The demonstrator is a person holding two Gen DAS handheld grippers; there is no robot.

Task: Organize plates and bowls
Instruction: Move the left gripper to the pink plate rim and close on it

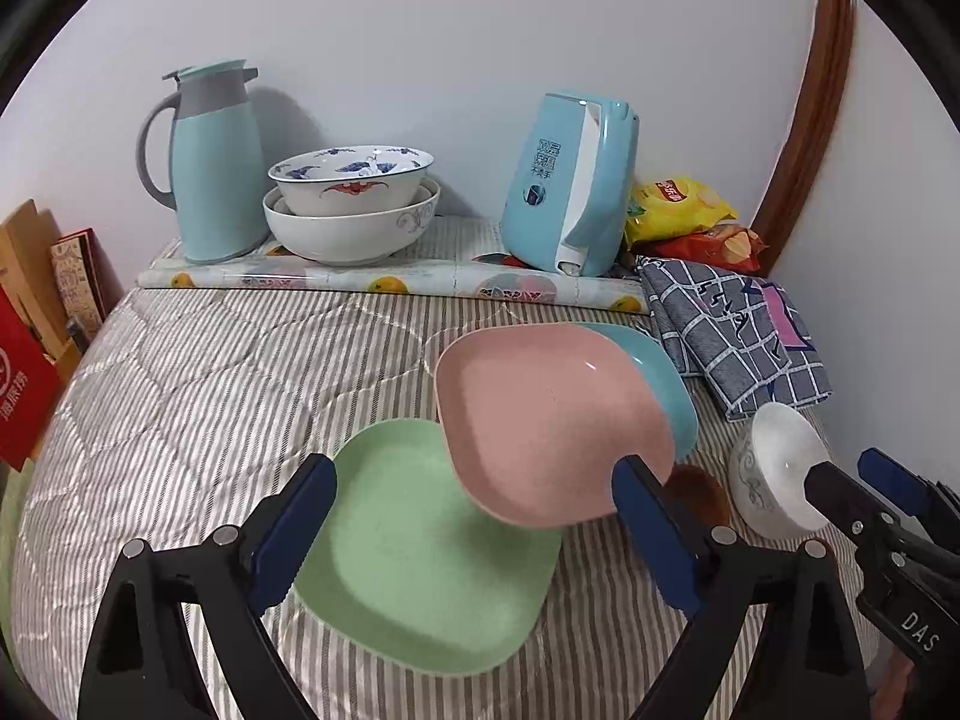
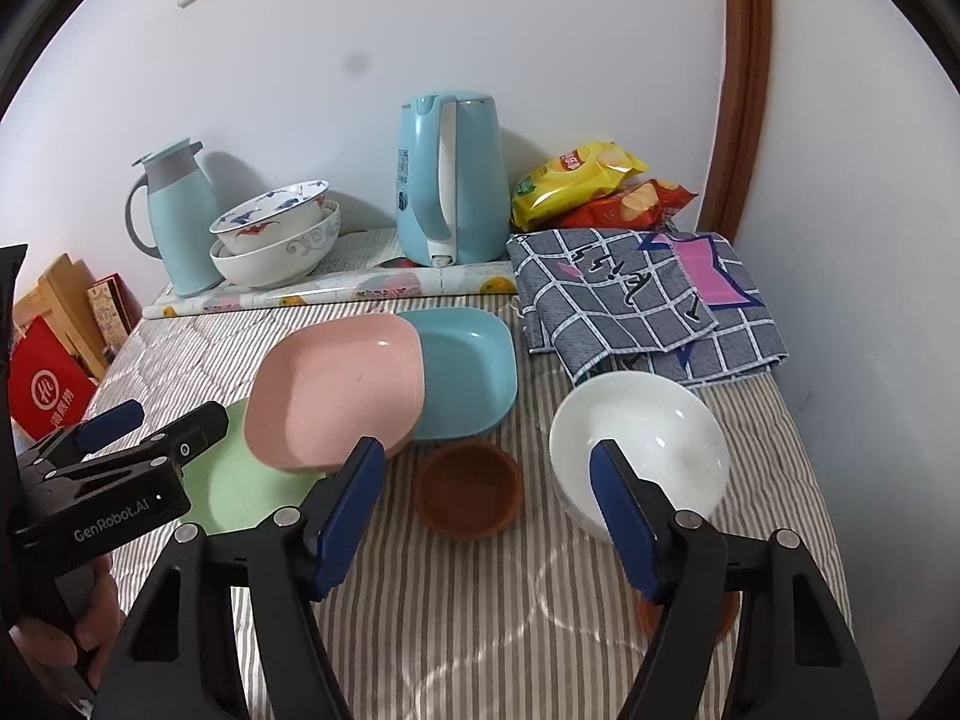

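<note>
A pink square plate leans tilted, resting on a blue plate and overlapping a green plate on the striped quilt. My left gripper is open above the green plate, its right finger at the pink plate's near rim. My right gripper is open; its right finger sits at the rim of a white bowl. A small brown bowl lies between its fingers. The pink plate, blue plate and green plate also show here.
At the back, a shelf holds a thermos jug, two stacked patterned bowls, a blue kettle and snack bags. A checked cloth lies right. Boxes stand left. A brown dish shows under the right finger.
</note>
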